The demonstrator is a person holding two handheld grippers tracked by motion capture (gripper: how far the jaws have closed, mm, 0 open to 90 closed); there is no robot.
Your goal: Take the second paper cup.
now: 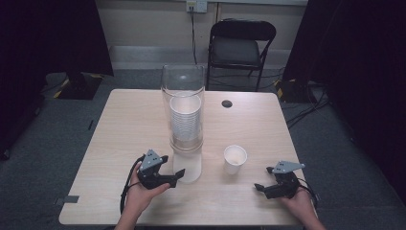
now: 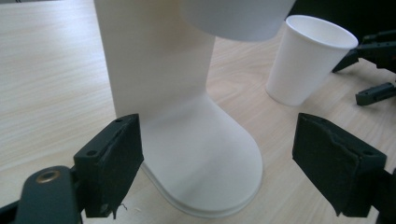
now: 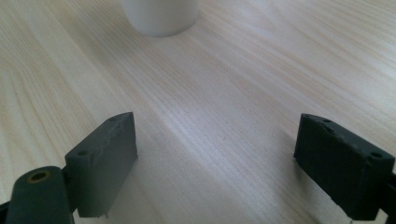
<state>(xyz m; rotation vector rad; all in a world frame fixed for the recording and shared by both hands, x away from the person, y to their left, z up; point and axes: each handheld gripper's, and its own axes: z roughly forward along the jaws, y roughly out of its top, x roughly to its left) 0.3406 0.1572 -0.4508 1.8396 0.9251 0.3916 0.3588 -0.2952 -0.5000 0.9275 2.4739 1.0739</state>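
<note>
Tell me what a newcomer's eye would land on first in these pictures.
The tall clear cup dispenser, loaded with stacked white cups, stands mid-table on a white base. A single paper cup stands upright to its right. Near the front edge, the left gripper sits open at the dispenser's base, and the right gripper is open over bare wood.

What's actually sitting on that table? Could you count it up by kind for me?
Cup dispensers, clear tube on a white base, holding a cup stack too tight to count: 1
Loose white paper cups: 1
Hand-held claws, left claw and right claw, both open: 2
Total: 4
</note>
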